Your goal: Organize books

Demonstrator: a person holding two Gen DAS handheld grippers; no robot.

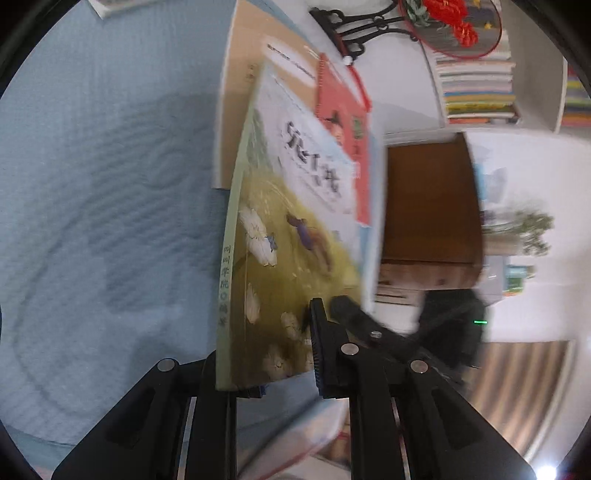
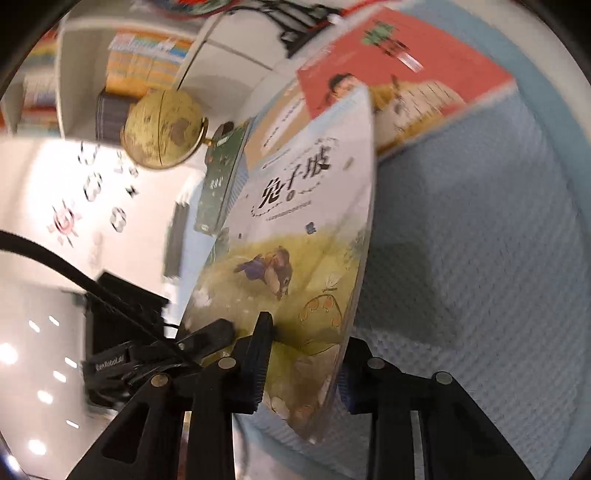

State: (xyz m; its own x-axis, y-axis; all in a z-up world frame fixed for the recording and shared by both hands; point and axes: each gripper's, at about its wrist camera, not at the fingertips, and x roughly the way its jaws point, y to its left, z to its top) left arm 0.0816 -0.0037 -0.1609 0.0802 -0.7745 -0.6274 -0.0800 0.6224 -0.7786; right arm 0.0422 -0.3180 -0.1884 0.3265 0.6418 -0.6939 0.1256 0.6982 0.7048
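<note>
A picture book with a rabbit on its yellow-green cover (image 1: 291,236) (image 2: 295,240) is held tilted above the blue quilted cloth (image 1: 92,184) (image 2: 480,258). My left gripper (image 1: 269,354) is shut on its lower edge near the pale green spine, and the book hides one finger. My right gripper (image 2: 303,362) is shut on the same book at its opposite lower edge. Each gripper shows in the other's view, the left gripper (image 2: 207,336) and the right gripper (image 1: 354,314), close together on the cover side. A red book (image 1: 343,122) (image 2: 402,62) lies behind on the cloth.
A tan-covered book (image 1: 240,74) lies under the red one. A dark green book (image 2: 218,177) stands by a globe (image 2: 162,129). White shelves with stacked books (image 1: 476,85) (image 2: 147,59) are beyond. A round red ornament on a black stand (image 1: 450,22) sits at the back.
</note>
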